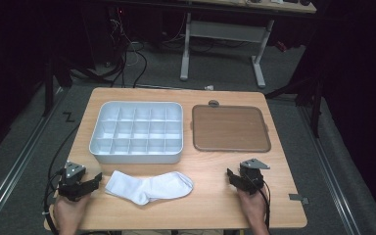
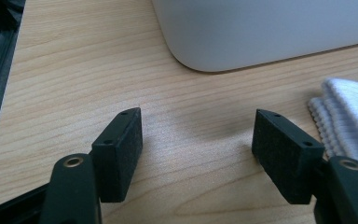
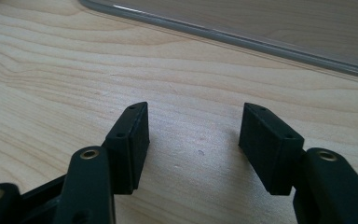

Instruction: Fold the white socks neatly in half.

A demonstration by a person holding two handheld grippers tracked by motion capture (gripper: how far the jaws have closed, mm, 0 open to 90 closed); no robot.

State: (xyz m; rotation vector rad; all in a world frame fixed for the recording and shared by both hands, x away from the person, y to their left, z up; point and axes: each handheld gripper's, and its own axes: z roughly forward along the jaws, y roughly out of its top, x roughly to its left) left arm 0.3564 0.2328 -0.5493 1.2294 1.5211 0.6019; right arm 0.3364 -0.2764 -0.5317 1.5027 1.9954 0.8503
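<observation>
Left hand-held gripper (image 1: 97, 179) rests at the lower left of the desk (image 1: 215, 205), jaws wide and empty — the white sock (image 1: 149, 187) lies just to its right, apart. Right hand-held gripper (image 1: 231, 175), lower right, is likewise agape, empty.

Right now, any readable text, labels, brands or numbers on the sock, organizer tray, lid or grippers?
None readable.
White sock: plain, no print.
Compartment organizer tray: no label or marking.
Brown lid: blank surface.
Left gripper and right gripper: black pads, no lettering.
Wooden table: bare grain.
</observation>
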